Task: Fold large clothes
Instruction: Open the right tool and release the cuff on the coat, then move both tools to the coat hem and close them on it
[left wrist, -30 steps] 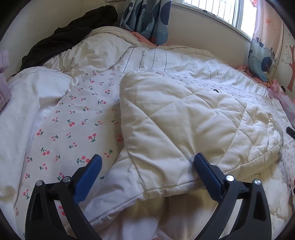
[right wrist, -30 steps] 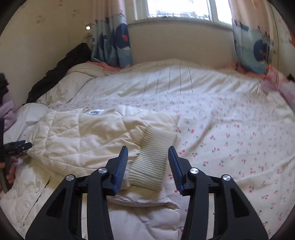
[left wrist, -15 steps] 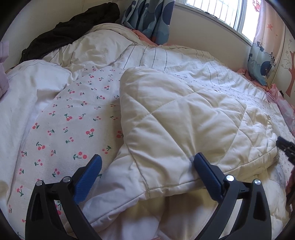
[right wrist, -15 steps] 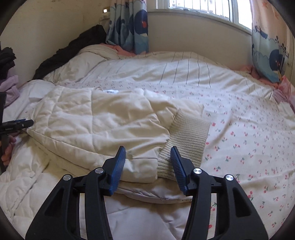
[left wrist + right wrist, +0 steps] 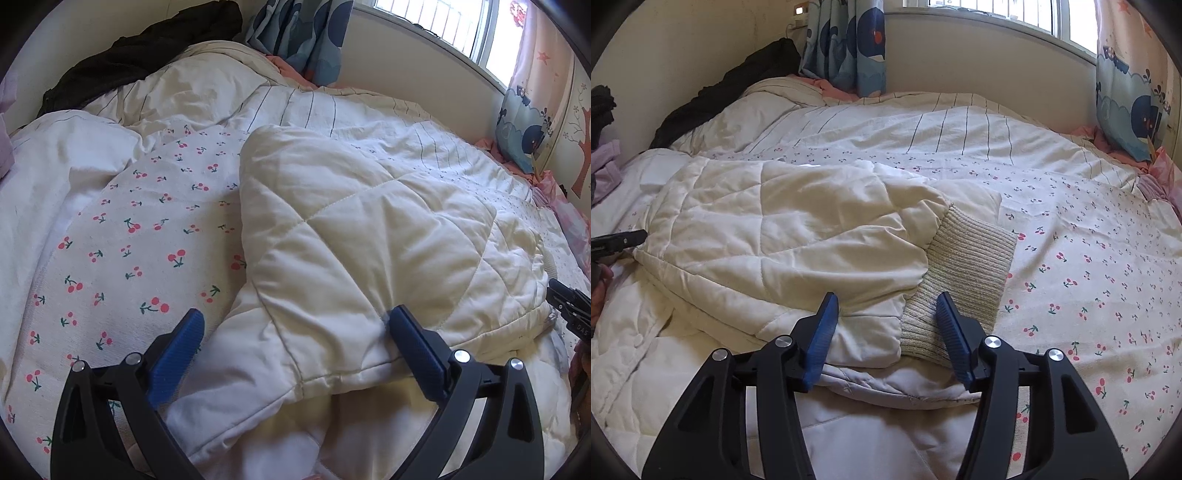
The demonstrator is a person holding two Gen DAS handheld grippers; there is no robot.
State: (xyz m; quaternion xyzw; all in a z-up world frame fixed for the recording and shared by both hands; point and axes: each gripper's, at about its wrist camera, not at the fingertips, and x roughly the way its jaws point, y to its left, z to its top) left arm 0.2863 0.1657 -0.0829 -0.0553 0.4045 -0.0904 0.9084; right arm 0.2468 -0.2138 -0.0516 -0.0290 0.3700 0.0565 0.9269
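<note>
A cream quilted padded jacket (image 5: 362, 251) lies on the bed, a sleeve folded across its body. My left gripper (image 5: 293, 325) is wide open, its jaws straddling the jacket's near folded edge without holding it. In the right wrist view the jacket (image 5: 783, 229) spreads to the left, and its ribbed knit cuff (image 5: 964, 273) lies at the sleeve's end. My right gripper (image 5: 886, 310) is open, low over the sleeve end, its right finger beside the cuff. The other gripper's tip shows at each view's edge.
The bed carries a cherry-print quilt (image 5: 1089, 266) with a striped part (image 5: 960, 129) toward the window. Dark clothes (image 5: 147, 55) lie heaped at the back left by the wall. Blue patterned curtains (image 5: 849, 40) hang at the window. A lilac garment (image 5: 605, 166) sits at the far left.
My right gripper has moved forward and down toward the sleeve end and cuff, which now lie between its jaws. My left gripper has shifted slightly along the jacket's edge.
</note>
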